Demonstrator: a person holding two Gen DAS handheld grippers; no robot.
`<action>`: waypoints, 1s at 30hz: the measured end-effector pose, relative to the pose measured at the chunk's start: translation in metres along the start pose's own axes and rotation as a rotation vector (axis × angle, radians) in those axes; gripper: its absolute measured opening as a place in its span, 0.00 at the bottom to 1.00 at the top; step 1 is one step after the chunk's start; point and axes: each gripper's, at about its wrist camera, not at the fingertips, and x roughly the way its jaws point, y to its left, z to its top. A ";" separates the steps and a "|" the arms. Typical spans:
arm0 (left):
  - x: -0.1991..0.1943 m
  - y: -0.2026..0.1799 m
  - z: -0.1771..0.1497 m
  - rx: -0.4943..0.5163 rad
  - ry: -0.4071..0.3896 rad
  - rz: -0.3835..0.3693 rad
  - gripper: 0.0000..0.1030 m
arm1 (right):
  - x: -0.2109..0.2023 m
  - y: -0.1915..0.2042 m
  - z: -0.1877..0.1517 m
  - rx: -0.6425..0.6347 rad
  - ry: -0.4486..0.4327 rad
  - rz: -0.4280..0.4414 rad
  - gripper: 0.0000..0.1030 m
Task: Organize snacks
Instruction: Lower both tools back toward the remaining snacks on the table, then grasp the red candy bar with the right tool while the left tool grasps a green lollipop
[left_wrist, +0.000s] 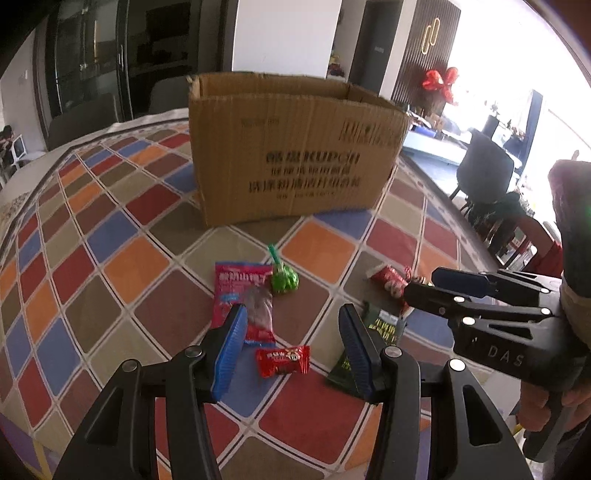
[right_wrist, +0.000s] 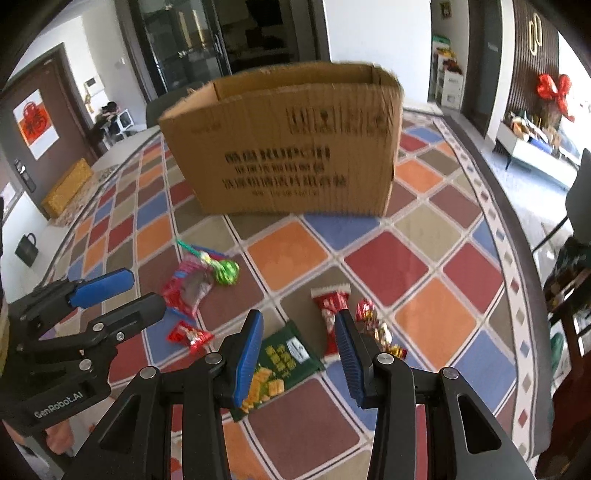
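An open cardboard box (left_wrist: 291, 147) (right_wrist: 288, 147) stands at the far side of the table. Snacks lie in front of it: a pink packet (left_wrist: 245, 299) (right_wrist: 188, 286), a green lollipop (left_wrist: 283, 278) (right_wrist: 225, 271), a small red candy (left_wrist: 283, 360) (right_wrist: 190, 336), a dark green packet (left_wrist: 384, 326) (right_wrist: 282, 360), a red-and-white packet (left_wrist: 391, 282) (right_wrist: 330, 314) and a small patterned wrapper (right_wrist: 376, 328). My left gripper (left_wrist: 293, 350) (right_wrist: 122, 291) is open above the small red candy. My right gripper (right_wrist: 299, 354) (left_wrist: 428, 282) is open above the dark green packet.
The table (left_wrist: 122, 266) (right_wrist: 436, 280) has a chequered cloth of coloured squares. Chairs (left_wrist: 484, 166) stand beyond its right edge. A yellow bench (right_wrist: 68, 186) sits by the far left wall.
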 end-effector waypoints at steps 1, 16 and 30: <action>0.003 0.000 -0.001 -0.003 0.006 -0.003 0.49 | 0.004 -0.003 -0.002 0.012 0.014 0.003 0.40; 0.044 0.005 0.010 0.011 0.042 -0.031 0.43 | 0.039 -0.016 -0.004 0.042 0.094 -0.015 0.40; 0.078 0.006 0.027 0.021 0.082 -0.062 0.36 | 0.060 -0.025 0.002 0.050 0.126 -0.028 0.40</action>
